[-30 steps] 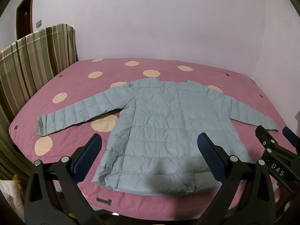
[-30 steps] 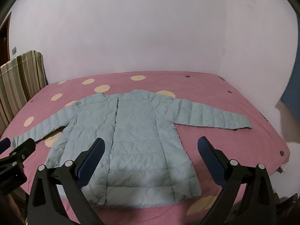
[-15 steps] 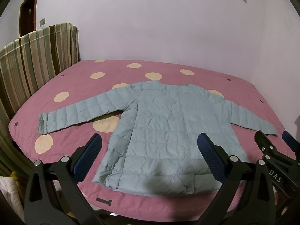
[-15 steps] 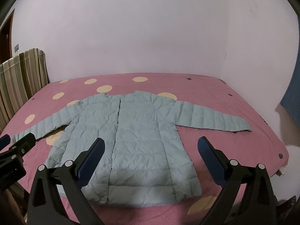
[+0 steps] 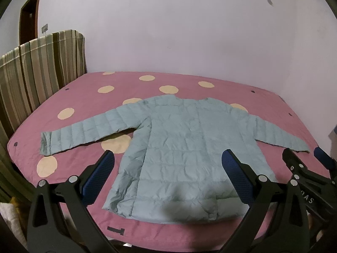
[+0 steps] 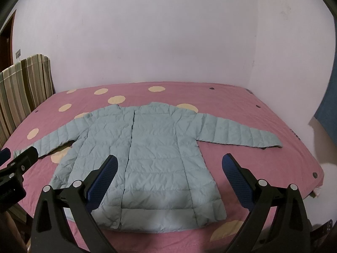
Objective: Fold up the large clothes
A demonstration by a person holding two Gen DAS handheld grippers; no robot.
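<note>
Left wrist view: a pale blue quilted jacket (image 5: 189,147) lies flat and unfolded on the pink dotted bed (image 5: 84,97), both sleeves stretched out sideways, hem nearest the camera. The left claw (image 5: 167,179) hangs above the hem, fingers spread wide and holding nothing. Right wrist view: the right claw (image 6: 169,179) is likewise spread and empty over the jacket's (image 6: 147,147) lower right half. A striped headboard (image 5: 38,71) stands at the bed's left.

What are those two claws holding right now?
Nothing. The left gripper and right gripper both hang open above the jacket, which lies flat on the bed.
</note>
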